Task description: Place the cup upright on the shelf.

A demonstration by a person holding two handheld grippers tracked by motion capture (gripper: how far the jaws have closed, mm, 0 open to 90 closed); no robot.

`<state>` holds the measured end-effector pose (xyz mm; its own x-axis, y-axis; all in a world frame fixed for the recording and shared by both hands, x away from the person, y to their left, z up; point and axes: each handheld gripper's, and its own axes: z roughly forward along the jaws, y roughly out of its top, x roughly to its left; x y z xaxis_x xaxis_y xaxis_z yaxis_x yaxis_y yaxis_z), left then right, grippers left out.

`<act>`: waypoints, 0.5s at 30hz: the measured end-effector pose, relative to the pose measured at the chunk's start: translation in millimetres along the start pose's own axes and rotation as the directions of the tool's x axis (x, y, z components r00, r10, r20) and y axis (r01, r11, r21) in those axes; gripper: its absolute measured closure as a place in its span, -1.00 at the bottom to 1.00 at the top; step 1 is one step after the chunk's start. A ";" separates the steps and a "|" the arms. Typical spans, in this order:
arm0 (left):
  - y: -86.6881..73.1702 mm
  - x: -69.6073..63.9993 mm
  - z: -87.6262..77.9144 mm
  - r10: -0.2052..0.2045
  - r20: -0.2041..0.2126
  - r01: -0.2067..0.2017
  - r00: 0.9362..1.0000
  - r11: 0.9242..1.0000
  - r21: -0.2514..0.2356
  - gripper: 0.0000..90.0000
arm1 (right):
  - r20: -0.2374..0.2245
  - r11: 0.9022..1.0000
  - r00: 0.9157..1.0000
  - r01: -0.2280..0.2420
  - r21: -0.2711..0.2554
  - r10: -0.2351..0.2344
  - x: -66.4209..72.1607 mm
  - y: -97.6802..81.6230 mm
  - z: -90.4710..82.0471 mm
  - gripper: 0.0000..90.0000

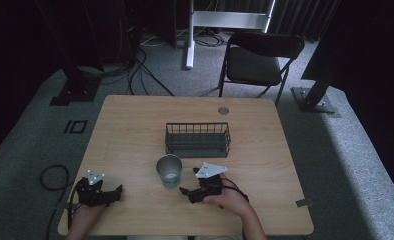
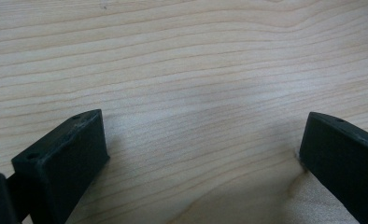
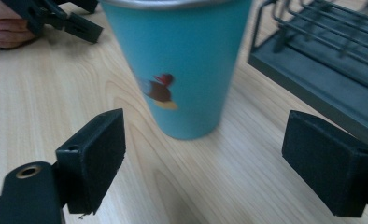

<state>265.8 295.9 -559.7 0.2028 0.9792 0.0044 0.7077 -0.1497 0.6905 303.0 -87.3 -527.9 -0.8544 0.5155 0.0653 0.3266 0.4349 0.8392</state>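
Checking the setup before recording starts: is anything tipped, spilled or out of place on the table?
Nothing stands out. The teal cup stands upright on the wooden table, just in front of the wire basket, which sits square. No spill shows. The left gripper and right gripper are both open.

My light wooden desk (image 1: 135,130) with rounded corners stands on grey carpet (image 1: 30,145). Beyond its far edge, a black folding chair (image 1: 260,57) faces me, near a white metal frame leg (image 1: 190,35). Black cables (image 1: 145,70) snake over the floor at far left, beside a dark stand base (image 1: 75,90). Dark curtains (image 1: 295,15) close the back; daylight brightens the carpet at right.
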 end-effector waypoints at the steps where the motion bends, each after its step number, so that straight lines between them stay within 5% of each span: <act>1: 0.0 -0.1 0.0 -0.001 0.000 0.001 1.000 1.000 0.000 -0.97 | -0.014 1.000 1.000 0.008 -0.005 -0.008 3.2 2.9 4.1 -0.71; 15: 0.0 -0.1 0.0 -0.001 0.000 0.001 1.000 1.000 0.000 -0.97 | -0.022 0.999 1.000 0.015 -0.035 -0.016 9.6 15.3 26.4 -0.71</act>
<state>265.7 295.8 -559.7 0.2023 0.9793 0.0035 0.7079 -0.1487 0.6905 310.4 -56.3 -528.7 -0.8682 0.4920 0.0642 0.2996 0.4167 0.8583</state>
